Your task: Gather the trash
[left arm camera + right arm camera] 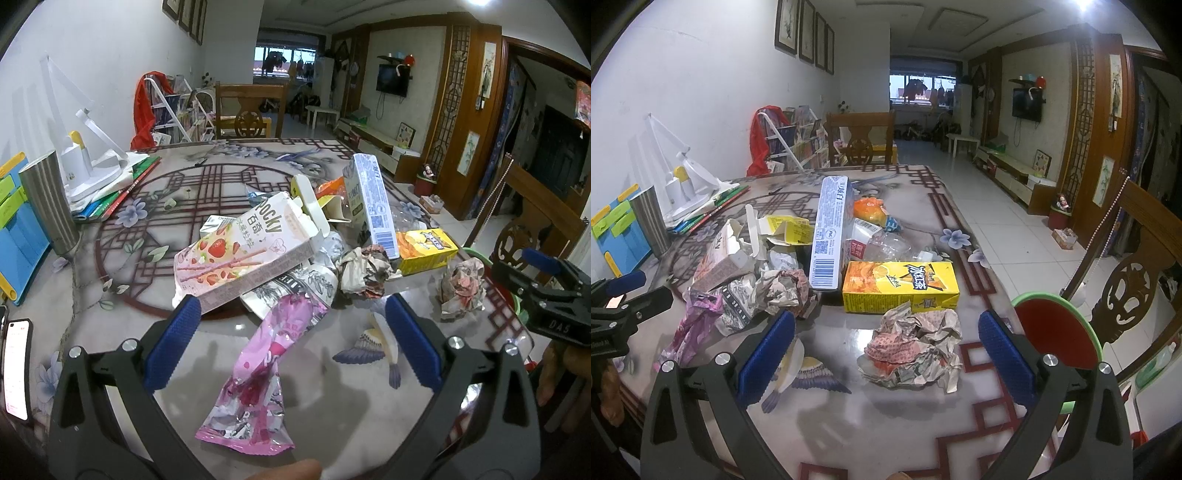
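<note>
A heap of trash lies on the patterned table. My left gripper is open, its blue pads on either side of a pink foil wrapper lying flat before it. Behind the wrapper are a Pocky box, a tall blue-white carton, a yellow tea carton and crumpled paper. My right gripper is open around a crumpled paper ball, which lies on the table in front of the yellow tea carton. The same ball shows in the left wrist view.
A red bin with a green rim stands off the table's right edge, beside a wooden chair. A steel cup, blue folder, white lamp and books sit at the left. A phone lies at the near left.
</note>
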Demonstrator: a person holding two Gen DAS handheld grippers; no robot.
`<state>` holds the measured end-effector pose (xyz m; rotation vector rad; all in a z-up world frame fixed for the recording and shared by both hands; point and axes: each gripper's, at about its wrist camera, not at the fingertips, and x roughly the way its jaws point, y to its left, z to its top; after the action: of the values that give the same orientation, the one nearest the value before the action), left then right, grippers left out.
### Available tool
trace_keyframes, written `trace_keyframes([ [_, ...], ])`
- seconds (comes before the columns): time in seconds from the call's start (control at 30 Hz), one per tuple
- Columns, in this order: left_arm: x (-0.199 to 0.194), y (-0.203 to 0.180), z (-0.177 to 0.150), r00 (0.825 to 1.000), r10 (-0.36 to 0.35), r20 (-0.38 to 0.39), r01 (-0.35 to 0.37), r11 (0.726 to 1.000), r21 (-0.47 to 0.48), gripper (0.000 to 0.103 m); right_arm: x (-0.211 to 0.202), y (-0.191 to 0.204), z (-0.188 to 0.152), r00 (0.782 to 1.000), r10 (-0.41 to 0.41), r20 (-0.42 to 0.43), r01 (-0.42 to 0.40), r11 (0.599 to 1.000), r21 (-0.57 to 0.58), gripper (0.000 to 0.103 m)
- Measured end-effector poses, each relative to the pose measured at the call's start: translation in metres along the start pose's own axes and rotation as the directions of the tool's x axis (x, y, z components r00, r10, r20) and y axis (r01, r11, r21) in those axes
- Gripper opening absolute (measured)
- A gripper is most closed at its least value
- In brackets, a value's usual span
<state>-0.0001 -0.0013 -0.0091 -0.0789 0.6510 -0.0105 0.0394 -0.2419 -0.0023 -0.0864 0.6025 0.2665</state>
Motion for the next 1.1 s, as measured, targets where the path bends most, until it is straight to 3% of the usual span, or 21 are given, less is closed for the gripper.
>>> trace_keyframes([
  [1.1, 0.0031, -0.0004, -0.0035, 1.0, -0.005, -0.02, 0.005, 1.0, -0.009, 0.098, 0.0034, 0.0022, -0.0046, 1.0, 0.003, -0.011, -0.003, 1.0, 0.001, 0.096],
])
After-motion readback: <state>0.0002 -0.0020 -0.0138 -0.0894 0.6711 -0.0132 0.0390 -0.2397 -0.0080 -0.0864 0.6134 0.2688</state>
